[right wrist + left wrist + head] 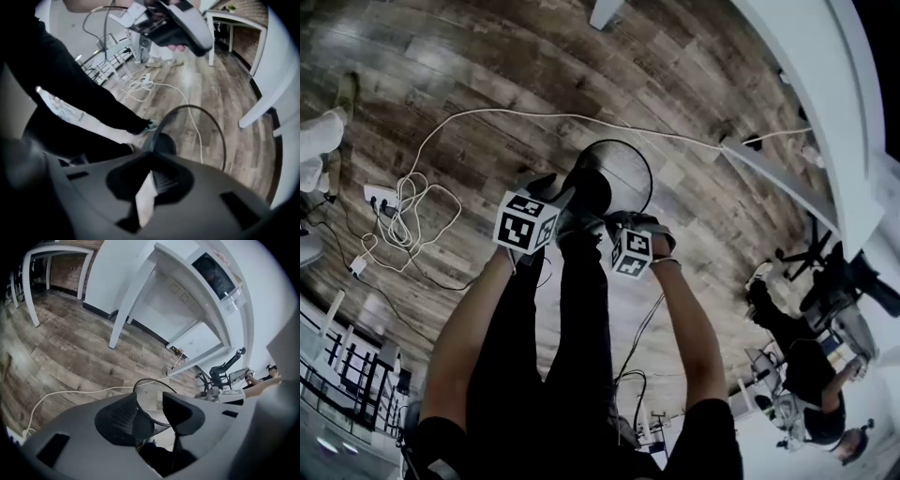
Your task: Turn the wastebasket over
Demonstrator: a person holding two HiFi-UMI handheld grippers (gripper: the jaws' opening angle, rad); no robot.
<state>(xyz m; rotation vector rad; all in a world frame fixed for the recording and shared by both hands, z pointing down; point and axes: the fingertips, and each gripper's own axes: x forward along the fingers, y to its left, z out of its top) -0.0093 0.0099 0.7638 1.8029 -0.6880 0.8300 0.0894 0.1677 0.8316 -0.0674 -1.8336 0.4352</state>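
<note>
Well, one wastebasket (628, 173) of black wire mesh sits right at the tips of both pairs of jaws, down by the person's feet. It is tipped, and its round rim shows as a dark ring. I cannot tell if it touches the floor (487, 66).

Two grippers are at it. The right gripper (149, 176) has its jaws squeezed almost together, pinching the mesh wall by the rim. The left gripper (150, 401) has its jaws spread wide. The rim and some mesh lie between them, but the pads do not press on it.

One white cable (534, 114) runs over the wood floor just past the basket, beyond the jaws. One power strip (380, 199) with a loose heap of cord lies well off to the left gripper's side.

Ahead of the left jaws there is a wide stretch of bare floor. It ends at one white desk (187, 301) with a slanted leg (124, 315). Behind the jaws stand the person's dark legs (581, 328), very near. One other person (806, 375) sits far off to the right gripper's side.
</note>
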